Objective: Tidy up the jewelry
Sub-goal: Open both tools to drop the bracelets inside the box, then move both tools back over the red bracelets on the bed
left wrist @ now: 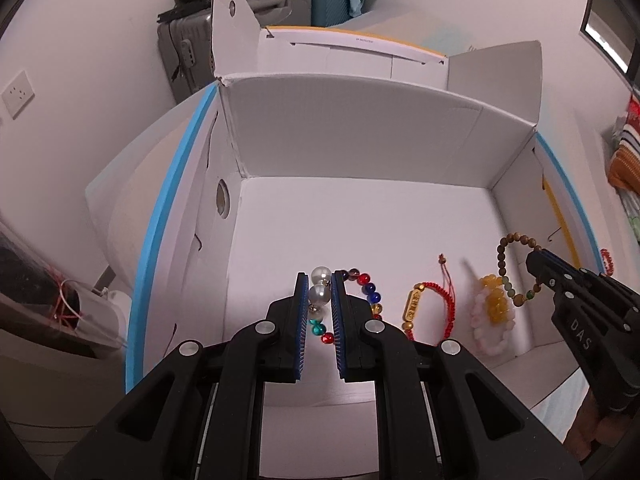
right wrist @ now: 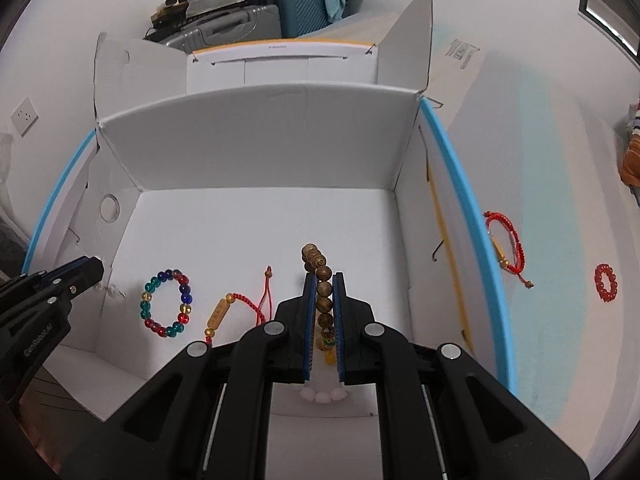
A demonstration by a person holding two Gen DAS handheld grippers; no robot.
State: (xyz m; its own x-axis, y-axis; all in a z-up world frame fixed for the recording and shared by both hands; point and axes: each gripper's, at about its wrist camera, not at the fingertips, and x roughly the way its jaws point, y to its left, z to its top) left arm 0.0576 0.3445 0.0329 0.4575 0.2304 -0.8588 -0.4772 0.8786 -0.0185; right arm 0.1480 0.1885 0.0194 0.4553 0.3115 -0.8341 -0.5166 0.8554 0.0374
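Observation:
My left gripper (left wrist: 320,280) is shut on a pearl bead piece (left wrist: 319,292) inside the open white cardboard box (left wrist: 360,144), above a multicoloured bead bracelet (left wrist: 370,290). My right gripper (right wrist: 323,276) is shut on a brown wooden bead bracelet (right wrist: 323,286) and holds it over the box floor; it also shows in the left wrist view (left wrist: 536,264) with the bracelet (left wrist: 505,268) hanging from it. On the box floor lie a red cord bracelet with a gold tube (left wrist: 424,308) and a yellow and pink bead bracelet (left wrist: 490,316).
Outside the box, on the white surface at the right, lie a second red cord bracelet (right wrist: 506,244) and a small red bead bracelet (right wrist: 605,282). The box flaps stand up at the back. Suitcases (right wrist: 280,4) stand behind against the wall.

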